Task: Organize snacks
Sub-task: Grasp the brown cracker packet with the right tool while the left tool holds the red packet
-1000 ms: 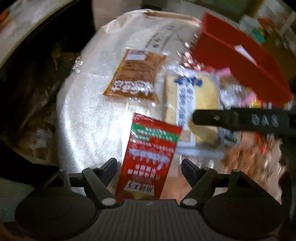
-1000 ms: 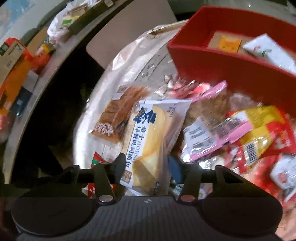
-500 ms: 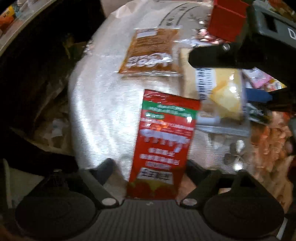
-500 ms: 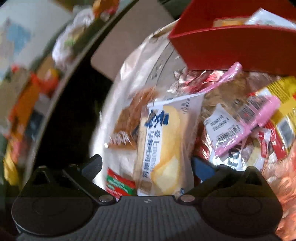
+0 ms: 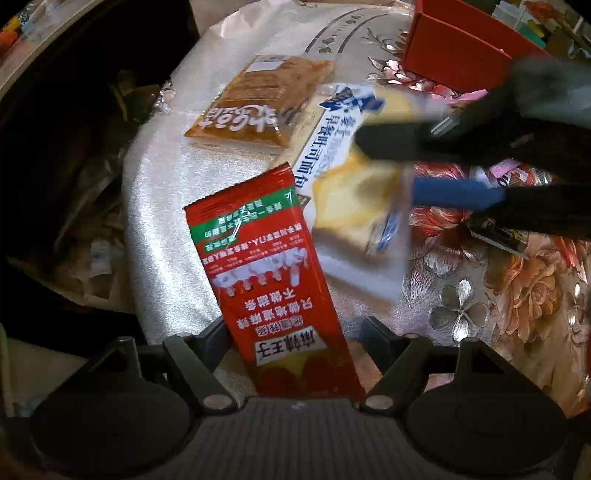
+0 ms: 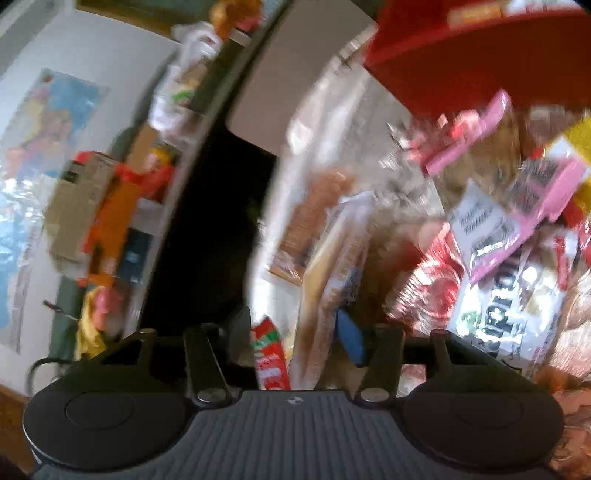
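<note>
A red snack packet (image 5: 273, 288) sits lengthwise between my left gripper's (image 5: 295, 332) fingers, its lower end hanging past the table edge; the gripper is shut on it. In the left wrist view my right gripper (image 5: 388, 166) reaches in from the right. Its jaws are closing, and its black finger (image 5: 391, 140) and blue pad (image 5: 454, 194) pinch a bread packet (image 5: 354, 206) with a white and blue wrapper. In the blurred right wrist view the bread packet (image 6: 325, 280) stands on edge between the right gripper's (image 6: 291, 328) fingers. A brown snack packet (image 5: 258, 107) lies flat beyond.
A red box (image 5: 454, 55) stands at the back right and holds some packets (image 6: 476, 14). A heap of loose snack packets (image 6: 498, 229) covers the table to the right. The round table's silver cloth (image 5: 166, 206) ends at a dark drop on the left. A cluttered shelf (image 6: 110, 206) runs along the far left.
The right gripper's jaws spread wide, then came together again on the bread packet, which tipped up onto its edge as the wrist rolled. The red packet stayed between the left fingers.
</note>
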The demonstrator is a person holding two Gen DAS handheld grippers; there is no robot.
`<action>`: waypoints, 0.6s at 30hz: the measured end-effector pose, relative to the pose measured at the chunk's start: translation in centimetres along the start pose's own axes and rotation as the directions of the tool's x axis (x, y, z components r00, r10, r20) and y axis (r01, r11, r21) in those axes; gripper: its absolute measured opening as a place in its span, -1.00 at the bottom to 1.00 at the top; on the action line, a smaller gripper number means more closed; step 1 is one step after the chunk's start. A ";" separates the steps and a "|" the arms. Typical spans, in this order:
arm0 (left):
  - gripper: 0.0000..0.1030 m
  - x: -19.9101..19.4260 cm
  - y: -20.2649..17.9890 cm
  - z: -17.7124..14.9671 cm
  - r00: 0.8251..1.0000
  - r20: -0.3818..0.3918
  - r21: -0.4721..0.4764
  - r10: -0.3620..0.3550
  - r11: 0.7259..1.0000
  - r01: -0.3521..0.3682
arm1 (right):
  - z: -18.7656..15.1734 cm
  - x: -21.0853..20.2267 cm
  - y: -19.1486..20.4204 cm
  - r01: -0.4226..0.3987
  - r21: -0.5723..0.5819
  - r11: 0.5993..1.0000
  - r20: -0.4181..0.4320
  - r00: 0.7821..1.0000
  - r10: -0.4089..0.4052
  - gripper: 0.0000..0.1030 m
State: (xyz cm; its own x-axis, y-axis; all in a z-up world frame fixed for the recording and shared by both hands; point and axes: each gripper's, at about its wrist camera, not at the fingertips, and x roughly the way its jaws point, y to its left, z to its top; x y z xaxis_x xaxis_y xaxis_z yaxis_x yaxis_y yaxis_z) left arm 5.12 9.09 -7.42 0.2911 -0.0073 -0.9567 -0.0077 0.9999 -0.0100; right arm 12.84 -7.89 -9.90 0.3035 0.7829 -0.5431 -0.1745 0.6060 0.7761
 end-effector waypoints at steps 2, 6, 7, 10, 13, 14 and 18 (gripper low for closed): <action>0.35 0.0 0.0 -0.1 1.000 0.002 0.000 -0.004 1.000 0.004 | -0.1 1.4 -0.7 0.025 0.025 0.999 -0.025 0.999 -0.024 0.14; 0.35 0.0 0.2 -0.1 1.000 0.005 -0.005 -0.007 1.000 0.007 | 0.0 1.4 -0.7 0.008 0.021 1.000 -0.002 1.000 -0.008 0.20; 0.33 -0.2 0.3 -0.1 1.000 0.010 -0.018 -0.016 1.000 0.016 | 0.0 1.2 -0.8 -0.006 0.035 0.999 0.021 1.000 0.006 0.26; 0.21 -0.5 0.7 0.0 0.998 0.027 -0.027 -0.048 0.998 0.049 | -0.1 -0.2 -1.2 -0.054 0.066 0.996 0.079 0.996 0.049 0.58; 0.05 -0.5 0.3 0.1 0.998 0.043 -0.001 -0.043 0.999 0.043 | 0.4 -1.6 -0.5 -0.011 0.002 1.000 0.100 0.995 0.011 0.62; 0.00 -0.6 0.3 0.1 0.998 0.047 -0.004 -0.037 0.999 0.037 | 0.6 -1.8 -0.3 0.003 -0.006 1.000 0.103 0.995 -0.002 0.62; -0.24 -0.7 1.1 0.3 0.998 0.054 -0.043 -0.037 0.998 0.039 | 0.9 -1.5 0.1 0.117 -0.041 0.992 0.086 0.990 -0.113 0.62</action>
State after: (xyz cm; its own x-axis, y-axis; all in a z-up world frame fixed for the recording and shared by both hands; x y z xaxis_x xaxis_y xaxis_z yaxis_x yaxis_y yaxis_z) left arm 5.19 10.18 -6.72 0.3422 -0.0435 -0.9386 -0.0371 0.9975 -0.0598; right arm 13.21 -9.10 -8.71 0.4005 0.6945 -0.5977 -0.1764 0.6986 0.6935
